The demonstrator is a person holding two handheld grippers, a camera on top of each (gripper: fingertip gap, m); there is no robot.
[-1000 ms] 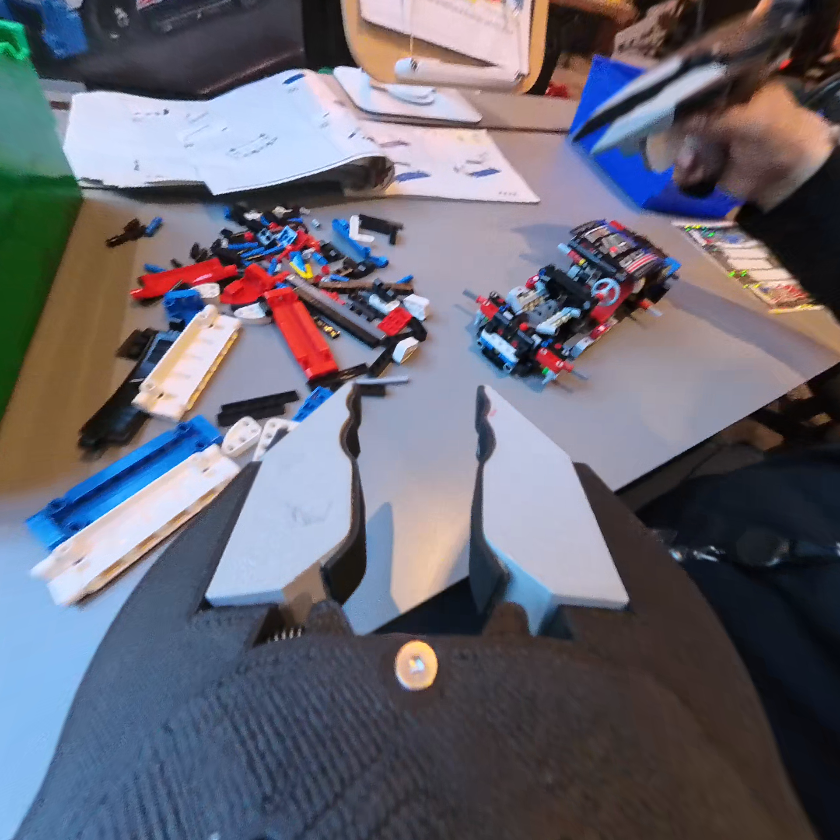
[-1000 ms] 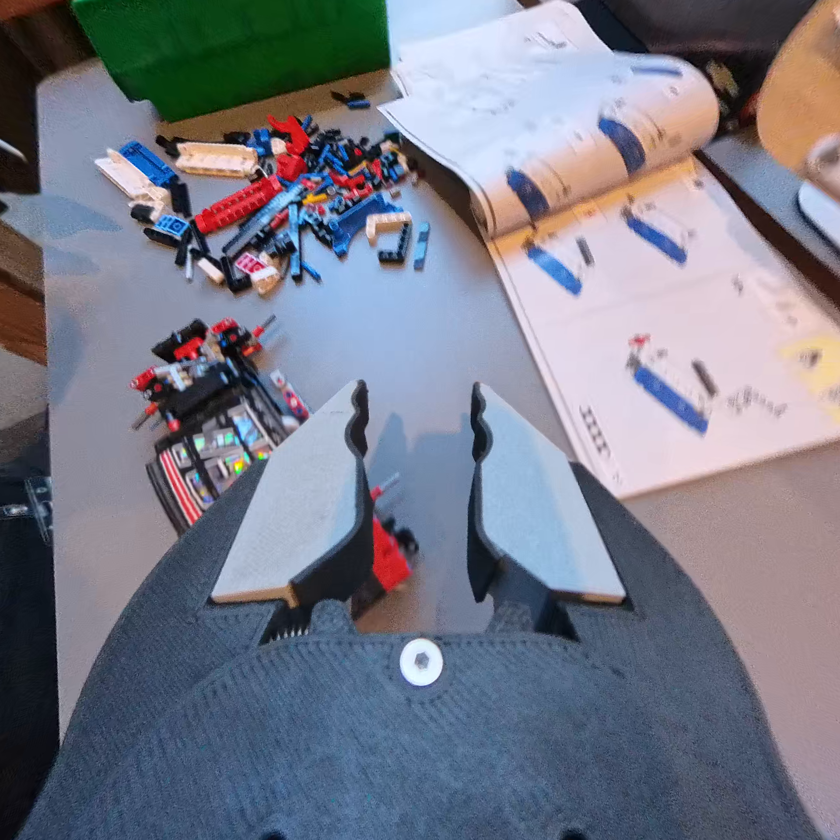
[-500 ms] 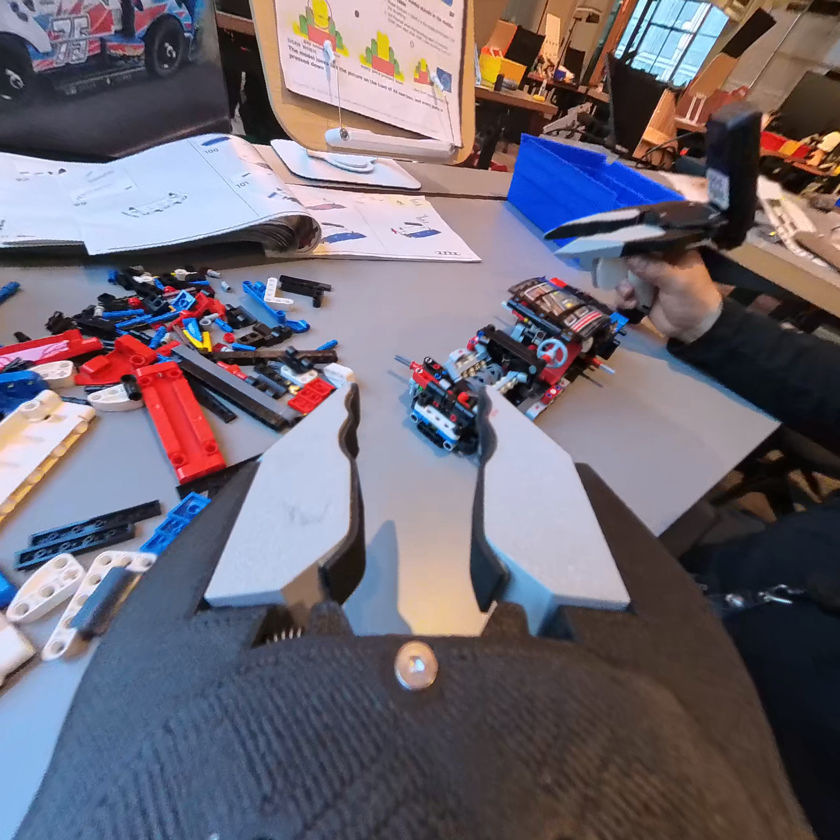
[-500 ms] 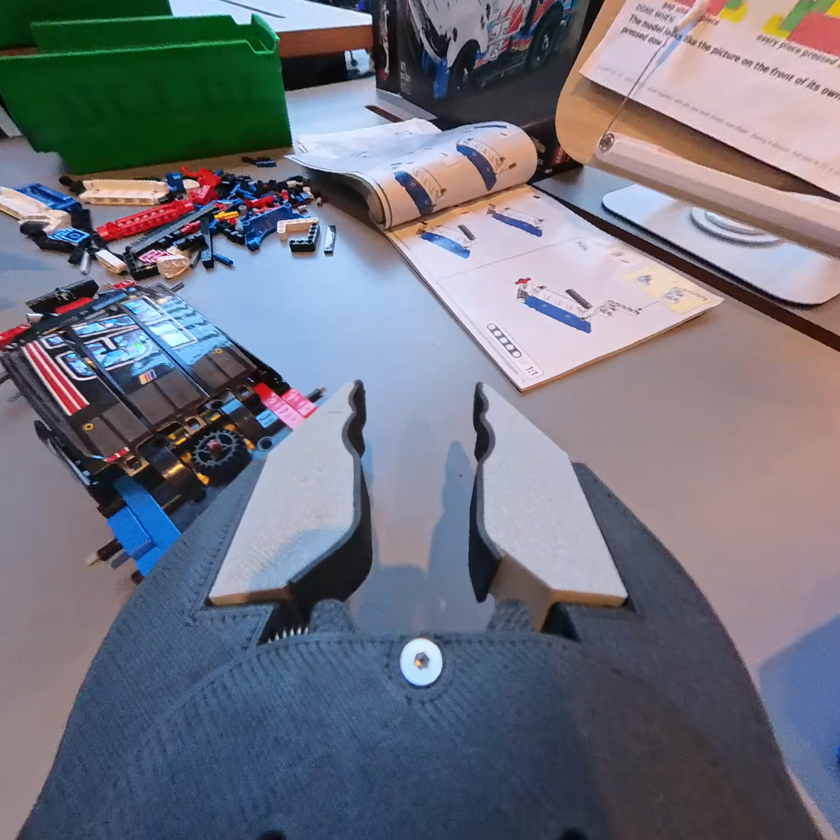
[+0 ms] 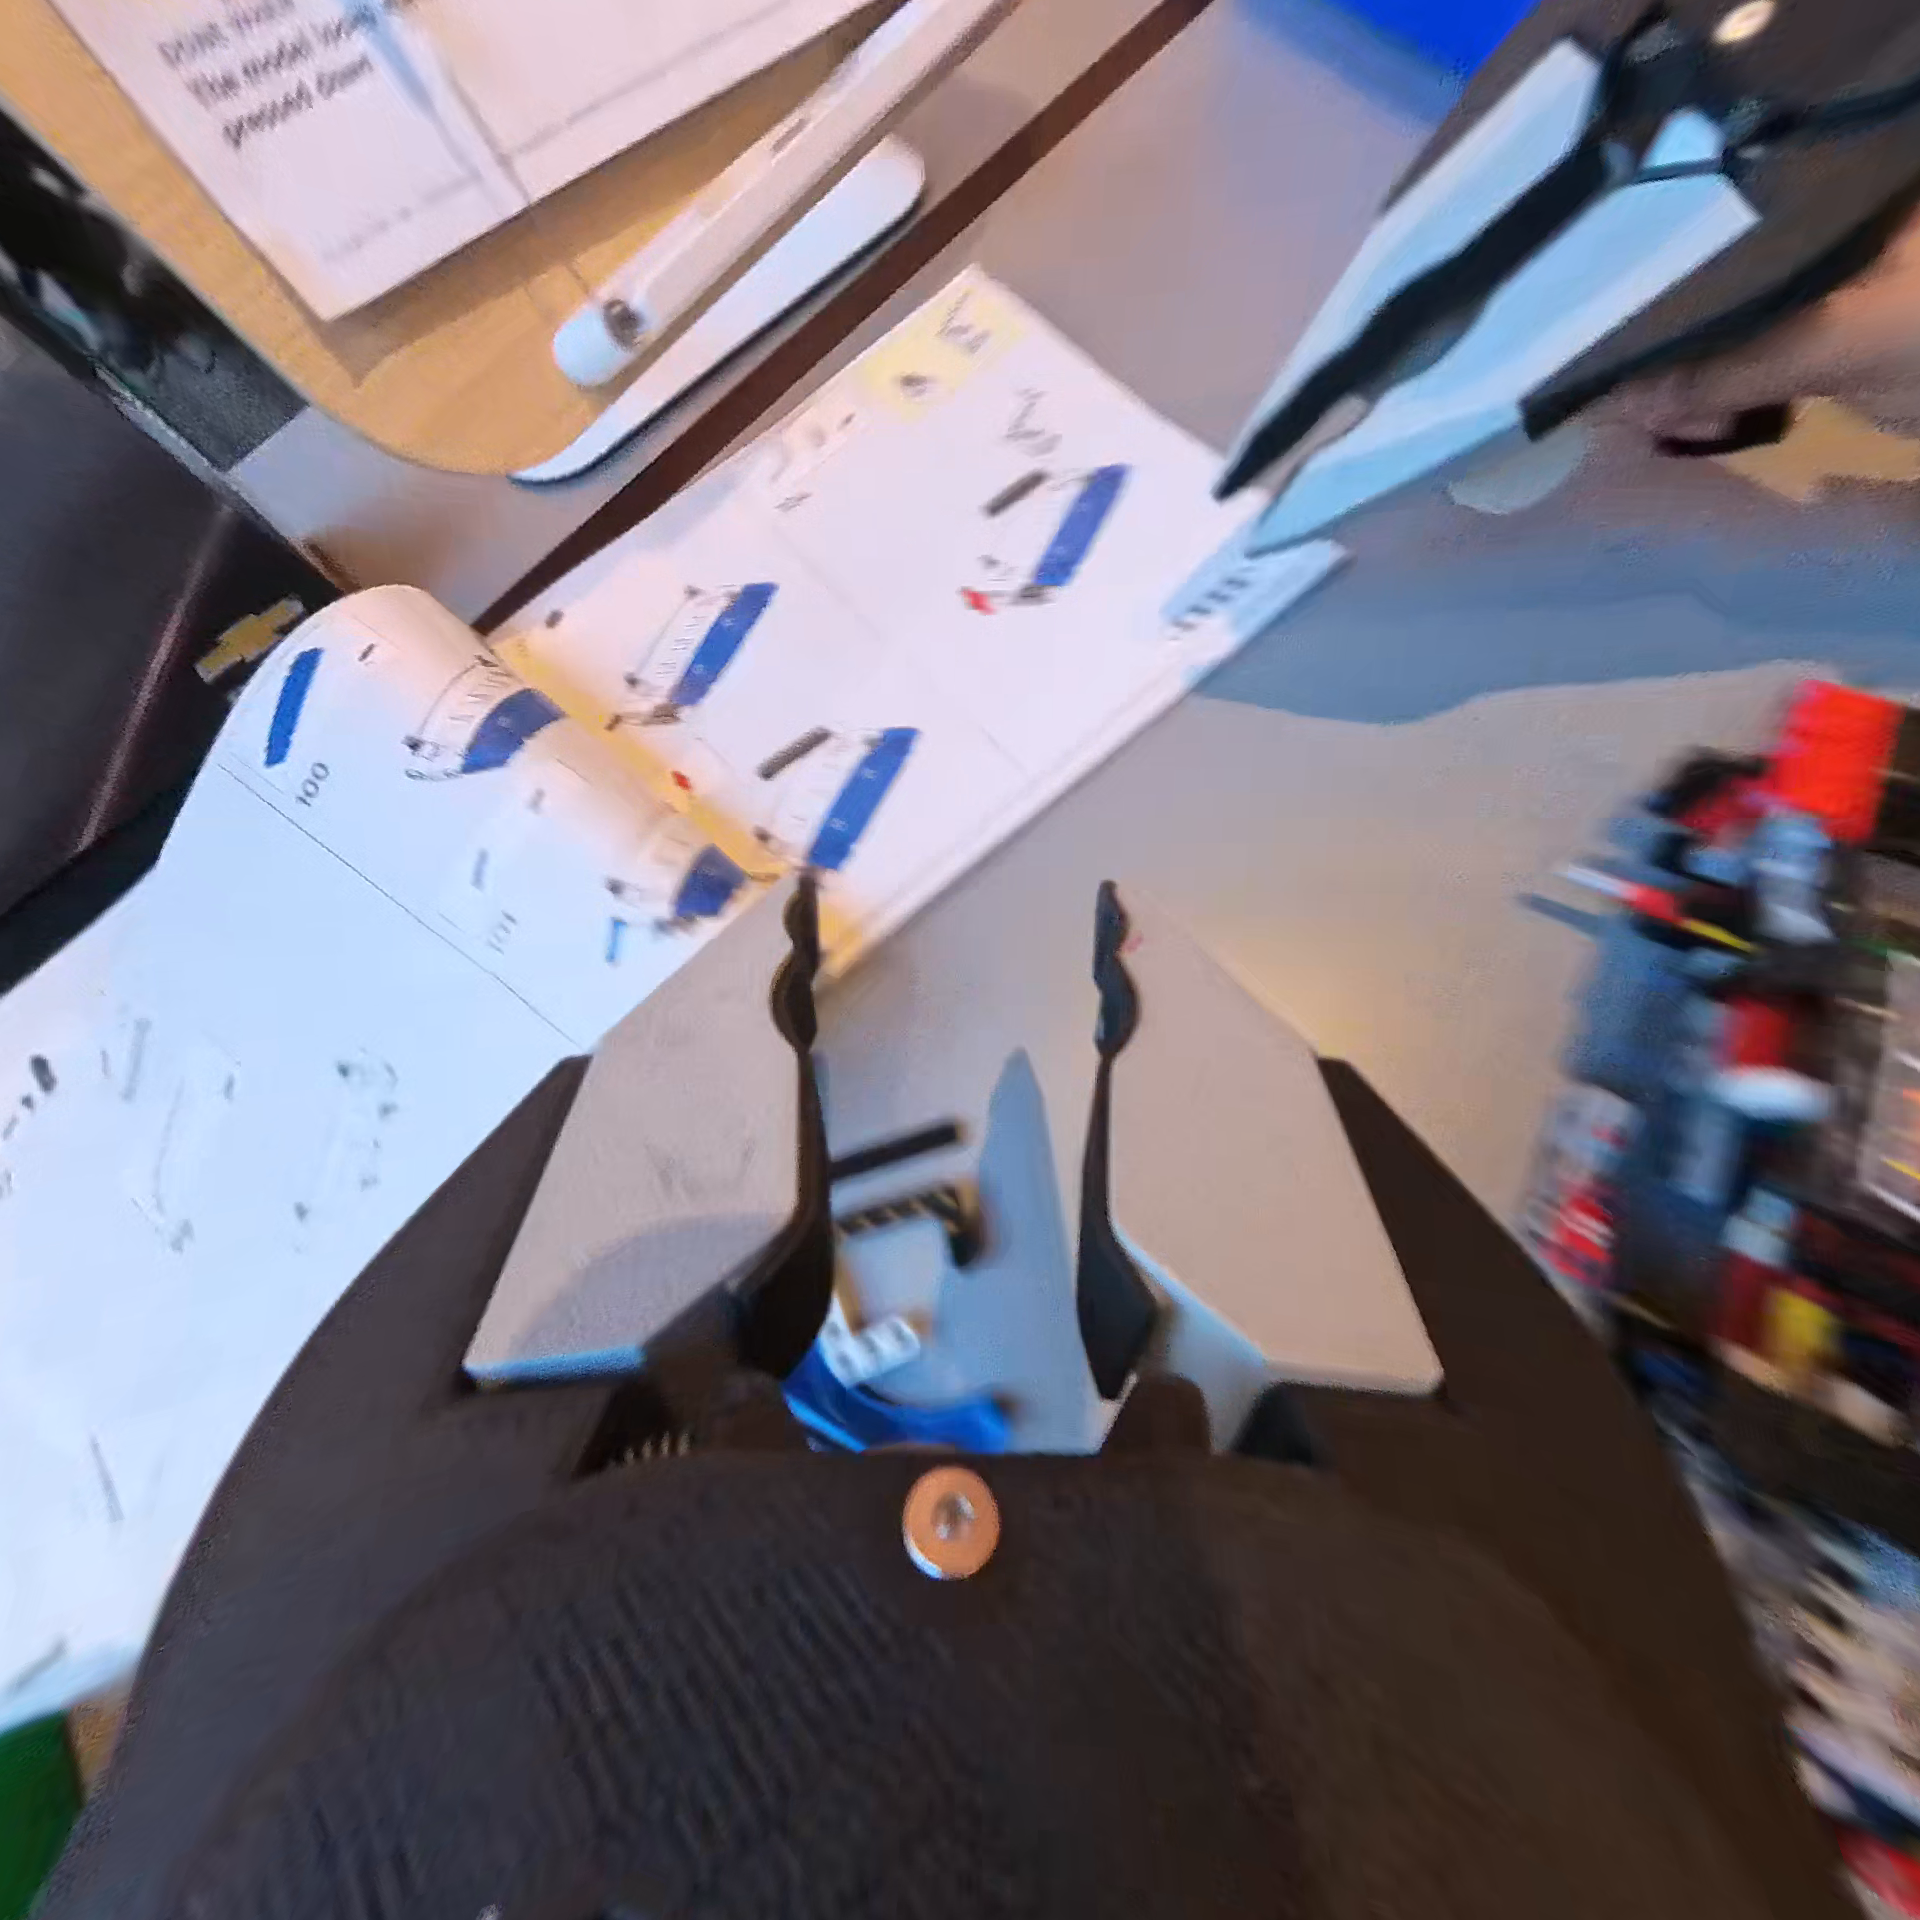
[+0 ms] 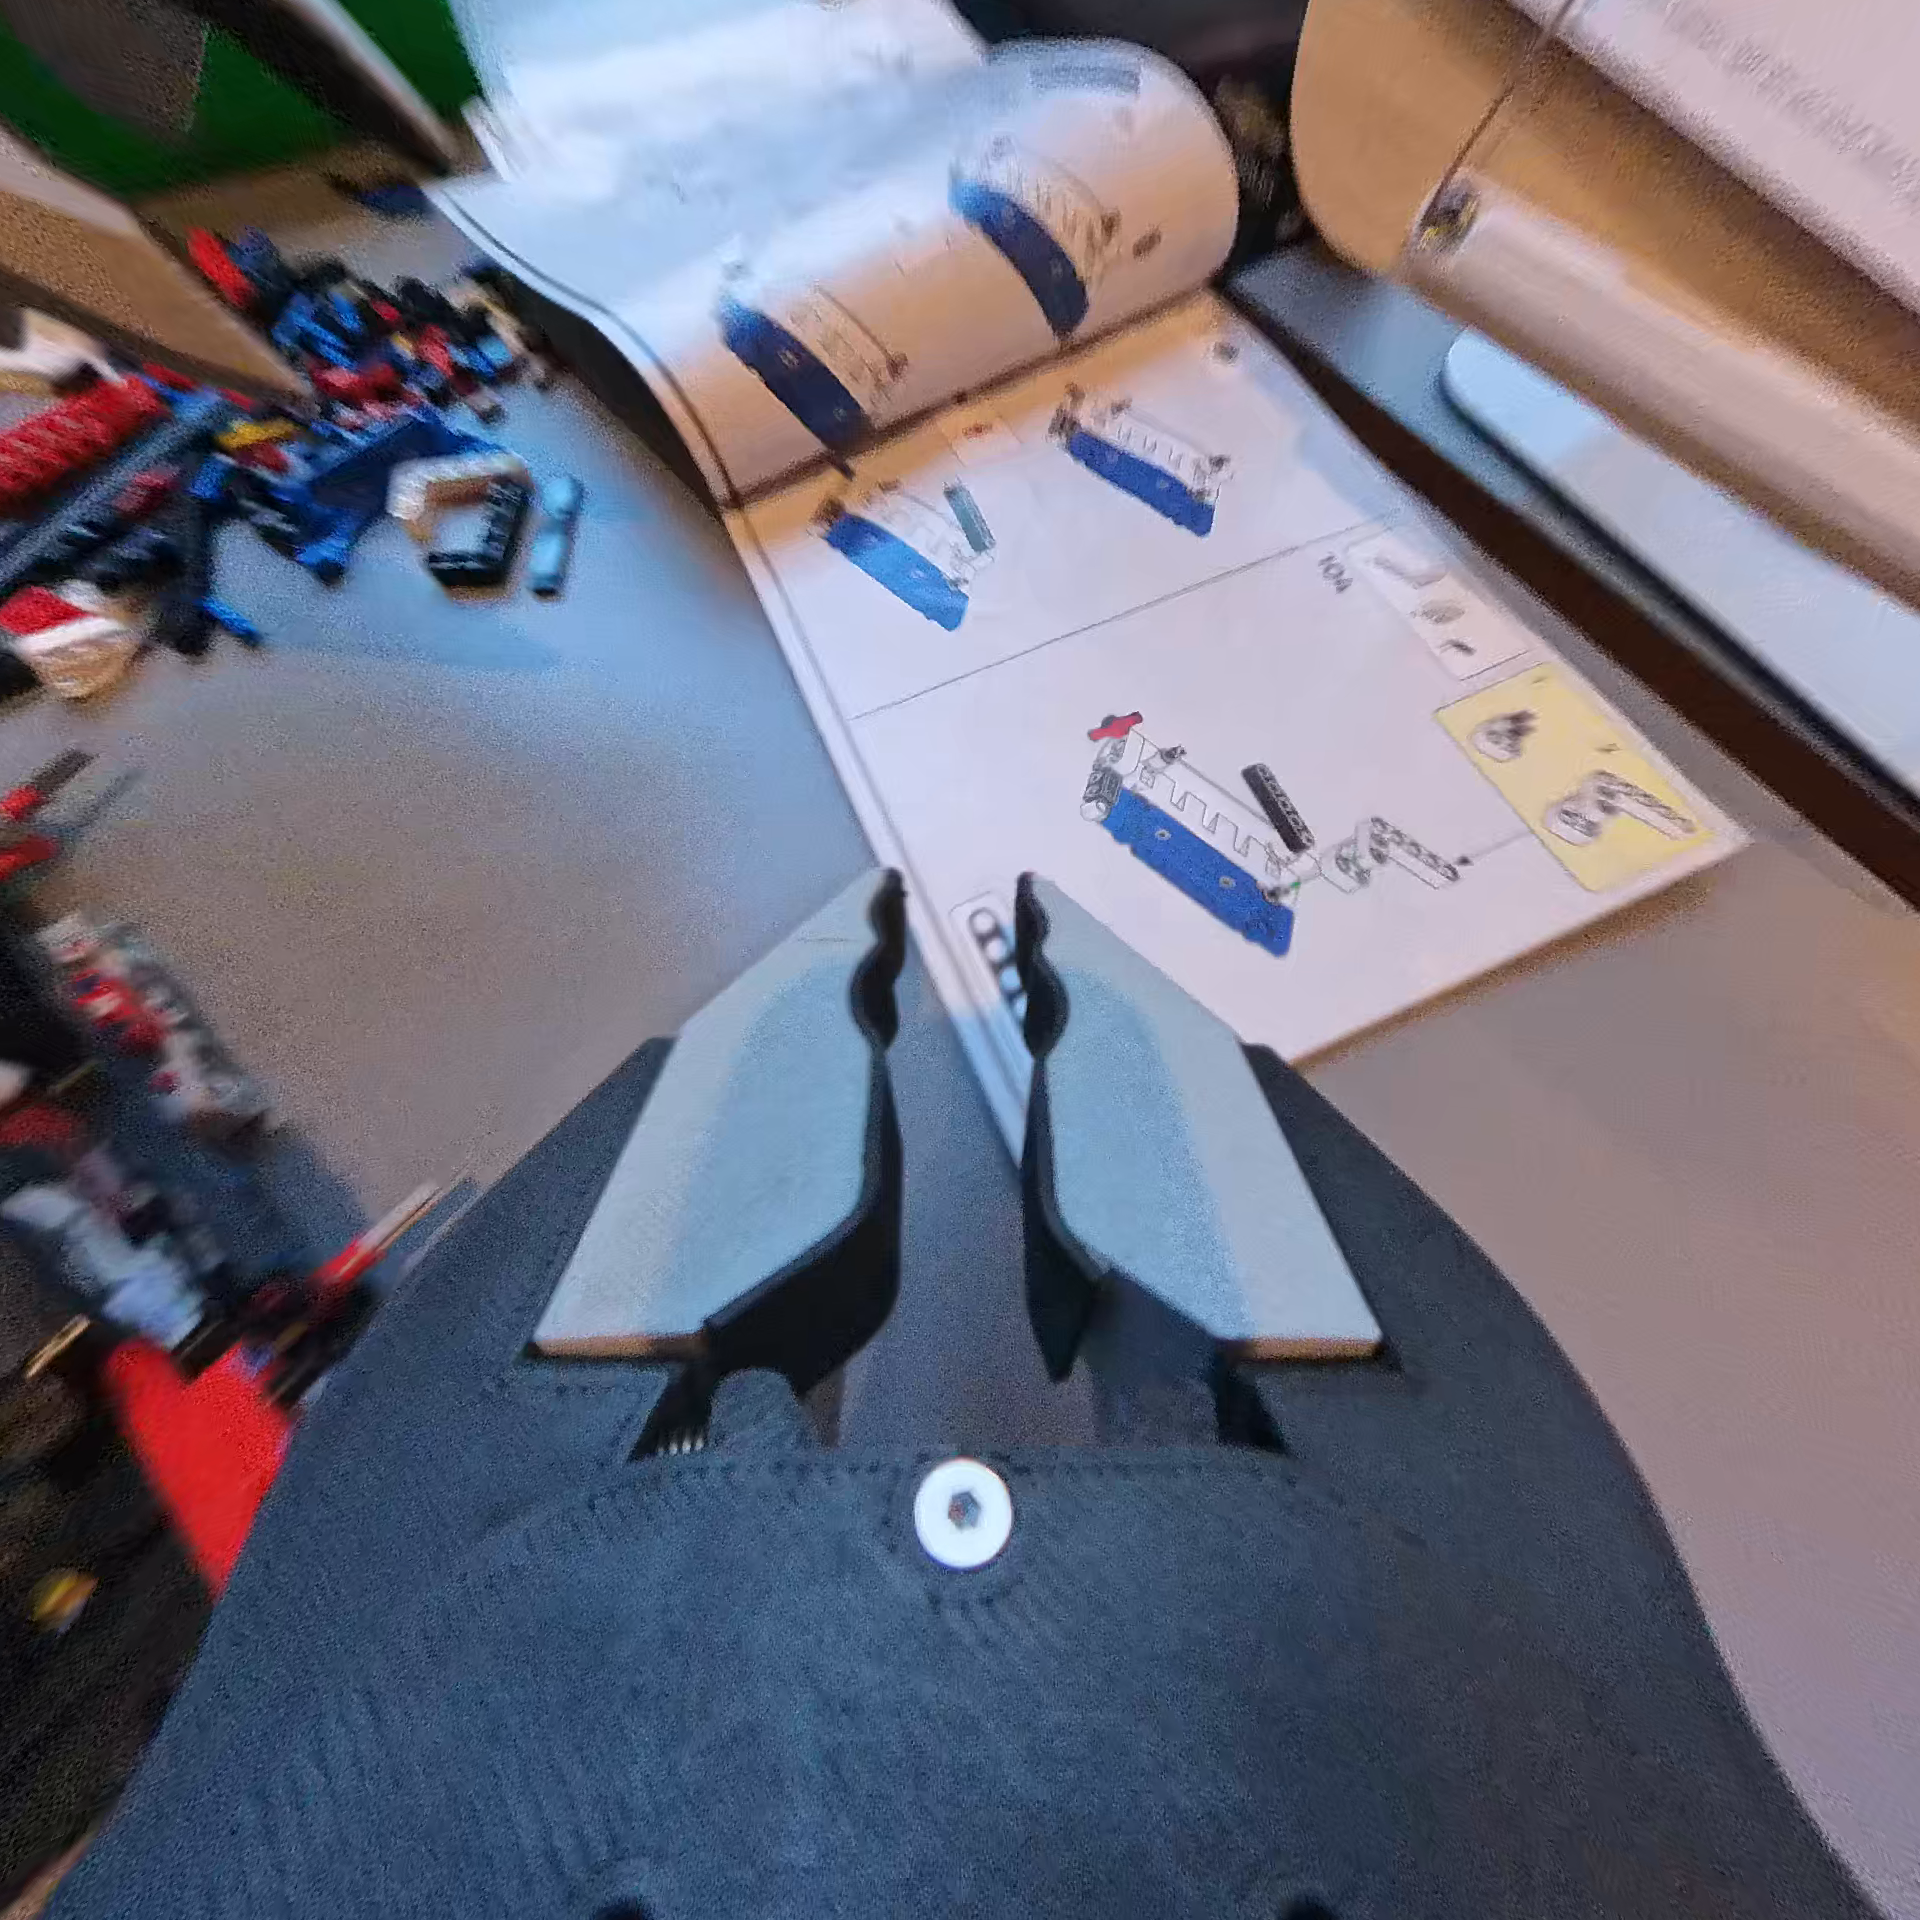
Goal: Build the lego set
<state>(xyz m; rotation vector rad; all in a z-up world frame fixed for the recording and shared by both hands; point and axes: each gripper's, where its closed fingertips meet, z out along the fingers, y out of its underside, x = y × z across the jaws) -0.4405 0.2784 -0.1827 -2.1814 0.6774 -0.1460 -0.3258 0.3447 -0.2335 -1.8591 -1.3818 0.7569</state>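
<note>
My left gripper point(image 5: 954, 914) is open and empty, above the near edge of the open instruction booklet point(image 5: 436, 883). Blue and white lego pieces point(image 5: 873, 1361) and a black bar point(image 5: 899, 1143) lie on the table under its jaws. The partly built car point(image 5: 1766, 1091) is a blur to the right. My right gripper point(image 6: 956, 899) is empty, its jaws a narrow gap apart, above the booklet's point(image 6: 1195, 665) lower left corner. It also shows in the left wrist view point(image 5: 1455, 343). The pile of loose pieces point(image 6: 343, 447) lies at the left, with the car point(image 6: 125, 1143) blurred nearer.
A green bin point(image 6: 94, 114) stands beyond the pile. A board on a white stand point(image 5: 727, 260) sits behind the booklet, past a dark seam in the grey table point(image 6: 499, 883). It also shows in the right wrist view point(image 6: 1662, 260). Spacing between my two grippers at the tips: around 15 centimeters.
Both grippers swung toward the booklet. The left one left the pile and car and now tilts over the booklet's edge. The right one's jaws have narrowed.
</note>
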